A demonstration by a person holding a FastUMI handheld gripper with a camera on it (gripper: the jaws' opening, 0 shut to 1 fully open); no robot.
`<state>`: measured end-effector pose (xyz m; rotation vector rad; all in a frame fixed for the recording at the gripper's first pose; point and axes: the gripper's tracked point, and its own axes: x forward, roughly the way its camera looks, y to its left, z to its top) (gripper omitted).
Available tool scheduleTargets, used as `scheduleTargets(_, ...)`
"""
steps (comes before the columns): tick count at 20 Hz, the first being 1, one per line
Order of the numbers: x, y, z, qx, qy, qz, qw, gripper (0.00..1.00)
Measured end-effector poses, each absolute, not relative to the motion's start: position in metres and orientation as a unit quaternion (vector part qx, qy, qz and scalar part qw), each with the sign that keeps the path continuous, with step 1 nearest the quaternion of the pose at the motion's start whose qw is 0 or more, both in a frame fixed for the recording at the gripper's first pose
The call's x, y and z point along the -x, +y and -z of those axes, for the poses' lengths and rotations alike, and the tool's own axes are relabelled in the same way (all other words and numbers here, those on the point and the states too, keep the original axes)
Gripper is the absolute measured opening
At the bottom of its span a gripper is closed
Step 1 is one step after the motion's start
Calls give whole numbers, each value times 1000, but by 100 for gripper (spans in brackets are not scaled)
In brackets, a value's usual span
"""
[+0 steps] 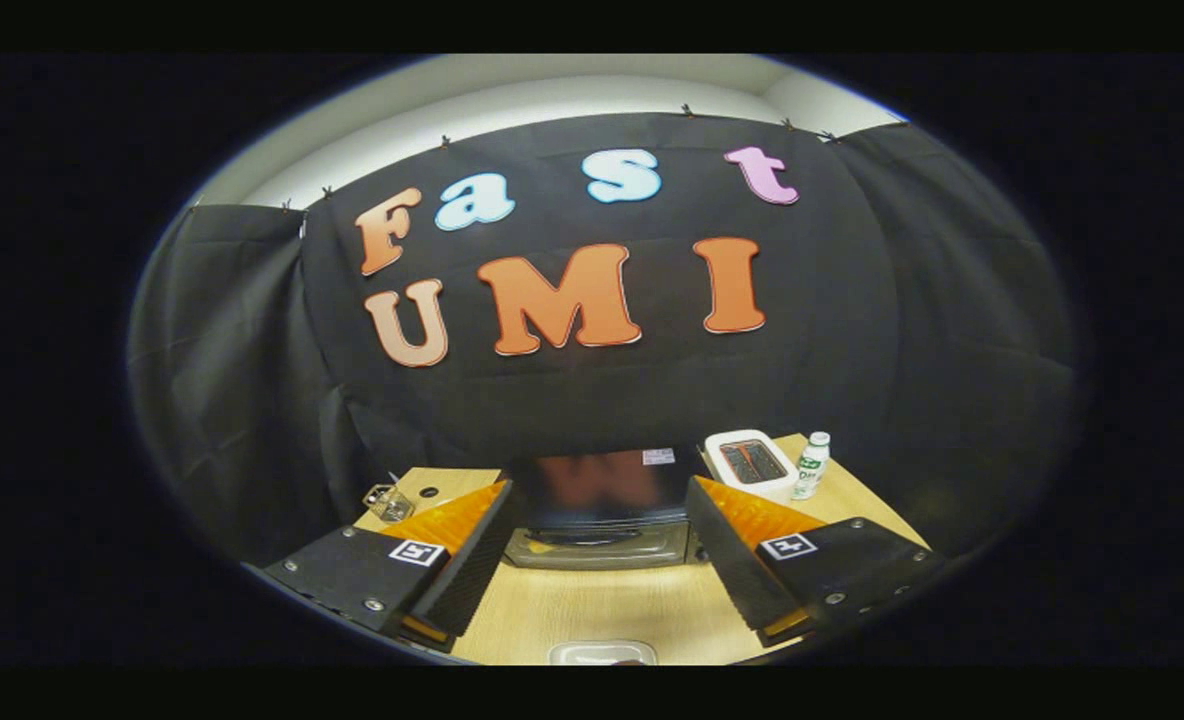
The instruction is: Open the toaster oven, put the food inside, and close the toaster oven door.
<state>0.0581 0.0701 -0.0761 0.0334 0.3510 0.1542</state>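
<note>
The gripper (597, 545) hangs above the light wooden tabletop (602, 610) with its two fingers (467, 560) spread wide apart and nothing between them. Just beyond the fingertips, at the far edge of the tabletop against the black cloth wall, stands the toaster oven (600, 505), its dark top facing up and its door (597, 545) with a handle seen between the fingers. Toward the far right corner sit a white toaster (749, 464) and a small plastic bottle (811, 465) just beside it, a small metal clip-like object (389, 501) lies near the far left corner, and a pale container (602, 653) shows partly at the near edge.
</note>
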Motion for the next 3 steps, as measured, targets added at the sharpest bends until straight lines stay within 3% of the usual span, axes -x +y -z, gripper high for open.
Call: scheduleTargets(3,-52,73,80,-29,172,-81,981,99)
